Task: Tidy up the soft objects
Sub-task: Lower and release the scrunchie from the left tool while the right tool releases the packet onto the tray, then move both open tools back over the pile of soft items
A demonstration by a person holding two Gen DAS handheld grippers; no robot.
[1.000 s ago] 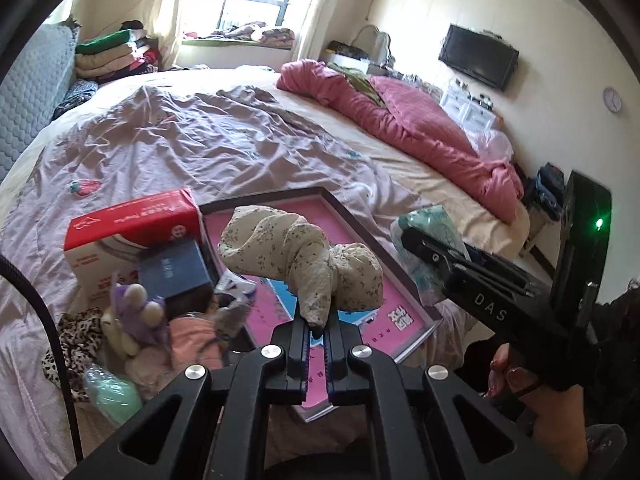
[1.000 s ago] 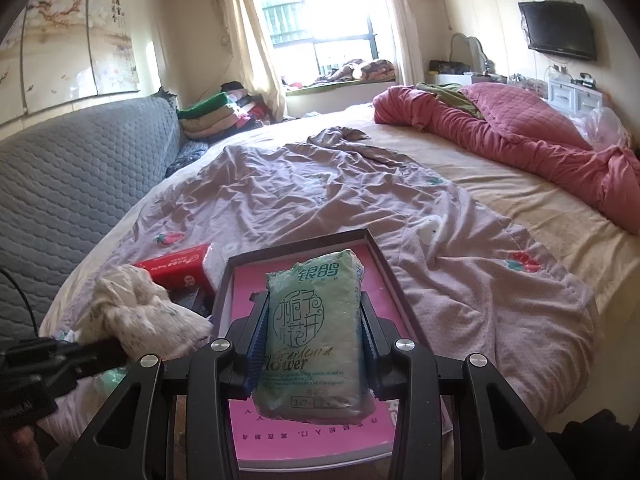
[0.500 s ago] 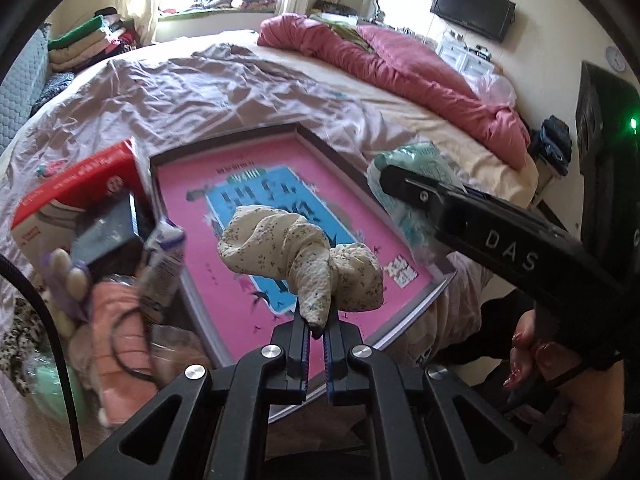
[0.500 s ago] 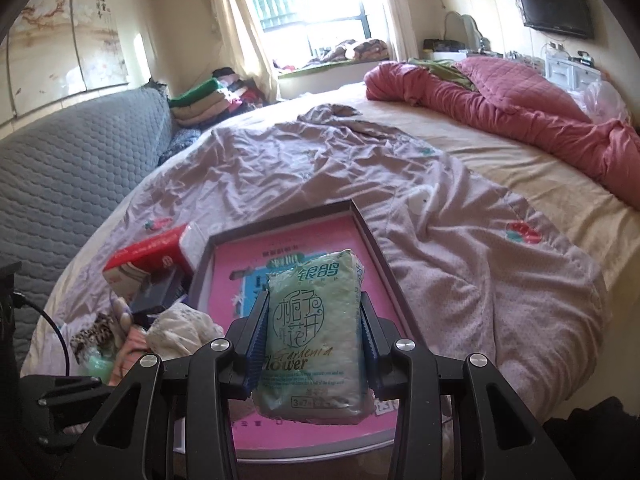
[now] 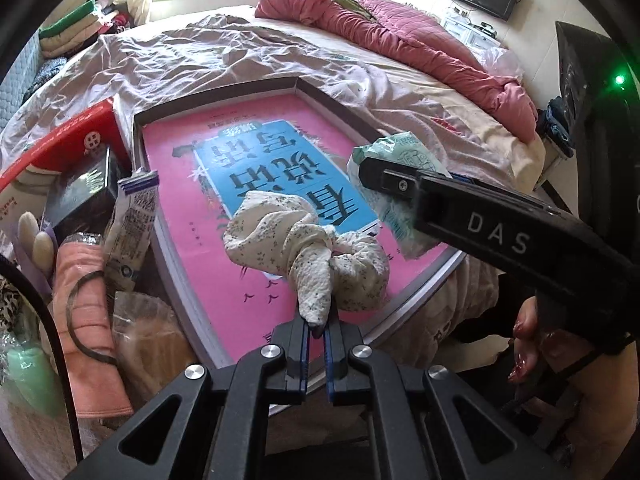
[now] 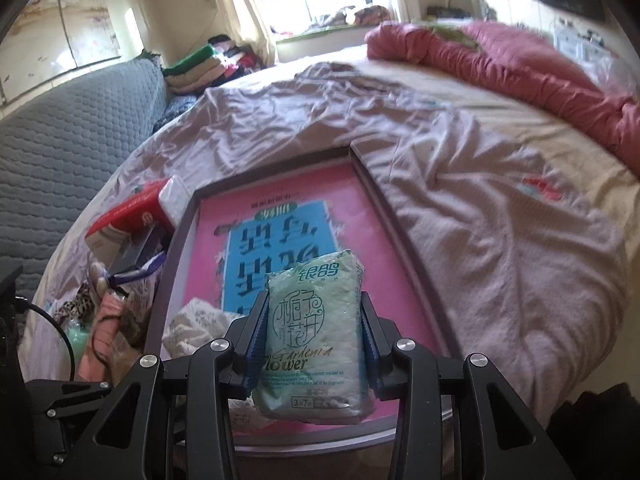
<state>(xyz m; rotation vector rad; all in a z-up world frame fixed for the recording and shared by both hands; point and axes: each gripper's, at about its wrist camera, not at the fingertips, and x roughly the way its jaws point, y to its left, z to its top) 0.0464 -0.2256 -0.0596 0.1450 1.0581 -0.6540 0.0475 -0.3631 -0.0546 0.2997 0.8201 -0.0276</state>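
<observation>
My left gripper (image 5: 317,330) is shut on a knotted white floral cloth (image 5: 304,248), which hangs low over the near part of the pink tray (image 5: 224,300). My right gripper (image 6: 314,344) is shut on a green tissue pack (image 6: 316,332) and holds it above the tray's (image 6: 360,208) near right edge. The pack (image 5: 400,160) and the right gripper's black body show at the right of the left wrist view. The cloth (image 6: 192,324) shows at lower left in the right wrist view.
A pile lies left of the tray: a red tissue box (image 5: 60,148), a dark box (image 5: 84,192), a tube (image 5: 136,220), a pink cloth with a hair tie (image 5: 88,312) and a plush toy (image 5: 36,240). The bed's purple sheet (image 6: 500,220) spreads beyond, with a red quilt (image 5: 400,36) at the back.
Both grippers have moved forward and down over the pink tray with their loads. The cloth is now close to the tray surface.
</observation>
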